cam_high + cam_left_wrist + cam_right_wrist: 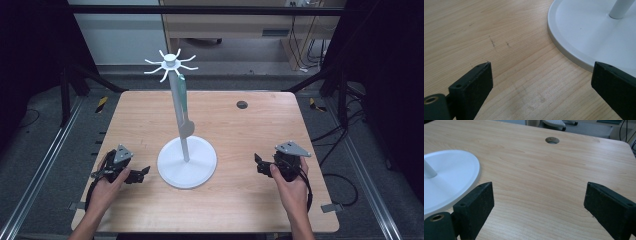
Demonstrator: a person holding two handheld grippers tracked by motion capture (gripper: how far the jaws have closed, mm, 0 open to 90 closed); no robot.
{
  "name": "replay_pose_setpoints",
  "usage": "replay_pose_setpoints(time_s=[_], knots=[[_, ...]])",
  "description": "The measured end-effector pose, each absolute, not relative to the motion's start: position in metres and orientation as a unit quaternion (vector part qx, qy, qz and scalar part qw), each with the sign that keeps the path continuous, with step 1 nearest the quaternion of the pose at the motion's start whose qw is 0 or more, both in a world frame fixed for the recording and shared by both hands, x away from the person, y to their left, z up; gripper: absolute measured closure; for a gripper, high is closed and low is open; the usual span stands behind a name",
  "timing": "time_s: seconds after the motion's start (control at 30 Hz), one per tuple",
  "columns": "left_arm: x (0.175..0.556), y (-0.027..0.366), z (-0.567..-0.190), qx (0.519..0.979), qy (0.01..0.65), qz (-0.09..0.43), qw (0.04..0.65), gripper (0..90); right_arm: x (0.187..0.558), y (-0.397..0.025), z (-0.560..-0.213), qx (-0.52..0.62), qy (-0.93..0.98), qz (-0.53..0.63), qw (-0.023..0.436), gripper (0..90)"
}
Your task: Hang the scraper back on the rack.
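The white stand sits at the middle of the desk, its pole rising to a ring of hooks, and a green-handled utensil hangs from one hook close against the pole, so its lower end is hard to make out. The left claw rests just beside the stand's round base on its left, jaws spread wide with nothing between them. The right claw lies well apart on the other side, also wide open and empty. The bare desk runs wide toward the far edge, where a small round hole sits.
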State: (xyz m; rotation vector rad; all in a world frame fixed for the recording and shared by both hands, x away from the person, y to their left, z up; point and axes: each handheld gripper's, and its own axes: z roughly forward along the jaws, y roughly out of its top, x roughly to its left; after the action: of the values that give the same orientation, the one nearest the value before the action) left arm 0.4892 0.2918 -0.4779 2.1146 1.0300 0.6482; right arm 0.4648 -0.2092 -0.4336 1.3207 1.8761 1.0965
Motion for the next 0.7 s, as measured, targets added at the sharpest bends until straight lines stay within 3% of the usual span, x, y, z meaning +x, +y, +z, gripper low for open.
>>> replay_pose_setpoints(time_s=[0.7], knots=[[0.490, 0.292, -0.478, 0.815, 0.397, 0.249, 0.342, 3.5, 0.476, -0.206, -0.469, 0.505, 0.726, 0.379, 0.273, 9.7]])
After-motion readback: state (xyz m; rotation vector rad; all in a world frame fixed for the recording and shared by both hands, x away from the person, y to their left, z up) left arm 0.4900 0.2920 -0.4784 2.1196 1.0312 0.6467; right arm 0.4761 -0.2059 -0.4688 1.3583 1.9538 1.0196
